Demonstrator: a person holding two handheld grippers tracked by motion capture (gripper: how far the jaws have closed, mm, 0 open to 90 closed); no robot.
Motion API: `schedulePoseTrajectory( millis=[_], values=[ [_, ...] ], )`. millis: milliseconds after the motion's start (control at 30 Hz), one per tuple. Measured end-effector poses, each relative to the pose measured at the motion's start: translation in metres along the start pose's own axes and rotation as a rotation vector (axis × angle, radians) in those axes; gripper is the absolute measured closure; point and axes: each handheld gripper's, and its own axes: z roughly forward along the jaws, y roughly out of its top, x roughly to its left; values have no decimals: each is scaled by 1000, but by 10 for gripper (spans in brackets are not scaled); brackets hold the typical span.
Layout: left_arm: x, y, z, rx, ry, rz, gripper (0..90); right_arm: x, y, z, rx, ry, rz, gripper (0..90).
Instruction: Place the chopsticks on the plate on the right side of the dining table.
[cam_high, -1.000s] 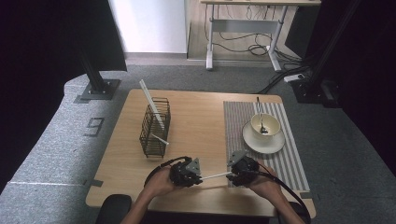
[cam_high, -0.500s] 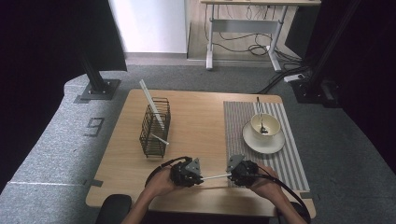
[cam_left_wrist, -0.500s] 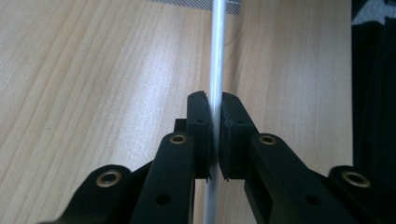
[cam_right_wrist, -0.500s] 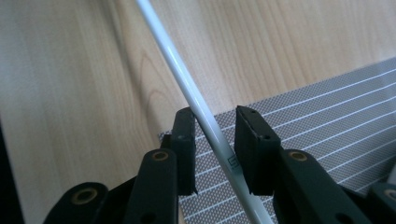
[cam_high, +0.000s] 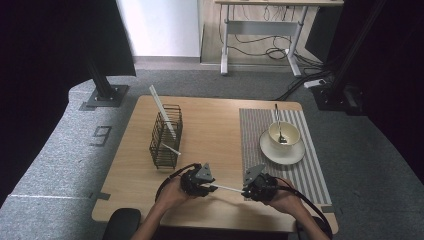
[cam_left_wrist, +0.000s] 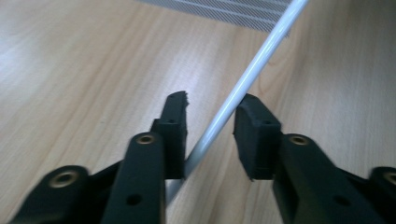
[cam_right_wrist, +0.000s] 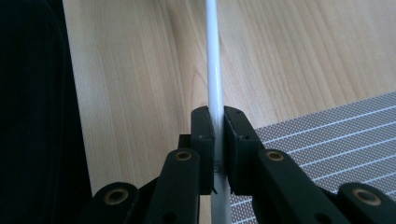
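A thin white stick (cam_high: 227, 188) spans between my two grippers above the table's near edge. My right gripper (cam_high: 252, 186) is shut on it: in the right gripper view the pads clamp the stick (cam_right_wrist: 214, 60) from both sides at the gripper (cam_right_wrist: 218, 123). My left gripper (cam_high: 202, 182) has just been opening. In the left gripper view the stick (cam_left_wrist: 243, 84) runs slantwise through the gap of the gripper (cam_left_wrist: 212, 116), close to the left pad (cam_left_wrist: 175, 121) and clear of the right one.
A black wire basket (cam_high: 166, 136) with white sticks stands at the left of the wooden table (cam_high: 210, 125). On the striped placemat (cam_high: 255, 145) at the right, a cup (cam_high: 284, 135) with a spoon sits on a saucer.
Both hands and the stick keep their places in the high view; no shift shows there.
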Motion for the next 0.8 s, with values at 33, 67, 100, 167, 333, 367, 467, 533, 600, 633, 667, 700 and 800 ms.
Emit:
schedulePoseTrajectory(
  millis=[33,67,100,167,333,367,467,533,600,633,667,700,800],
  values=[
    [0,0,0,0,0,0,604,0,0,0,0,0,0,824],
    [1,0,-1,-12,12,-8,604,-1,0,-1,1,-6,1,824],
    [1,0,-2,-24,28,-22,530,-2,-2,-2,3,-23,11,824],
    [3,0,-4,-42,48,-43,502,-3,-2,-3,1,-26,13,824],
    [10,-3,-10,-141,50,-140,308,-8,-8,-8,-14,-68,50,823],
    [10,-3,-10,-141,50,-140,293,-8,-8,-8,-14,-68,50,823],
    [10,-5,-8,-159,72,-175,223,-12,-11,-11,-11,-86,69,824],
    [8,-5,-5,-166,96,-184,191,-13,-12,-13,-16,-96,77,823],
    [6,-5,-4,-172,112,-184,140,-14,-14,-15,-12,-107,83,824],
    [6,-5,-4,-175,116,-186,142,-15,-14,-16,-12,-111,90,824],
    [6,-5,-4,-175,116,-186,131,-15,-14,-16,-12,-111,90,824],
    [5,-5,-4,-182,120,-191,131,-16,-15,-17,-11,-115,96,824],
    [4,-7,-1,-183,128,-200,24,-20,-19,-23,-20,-140,118,824]
  ],
)
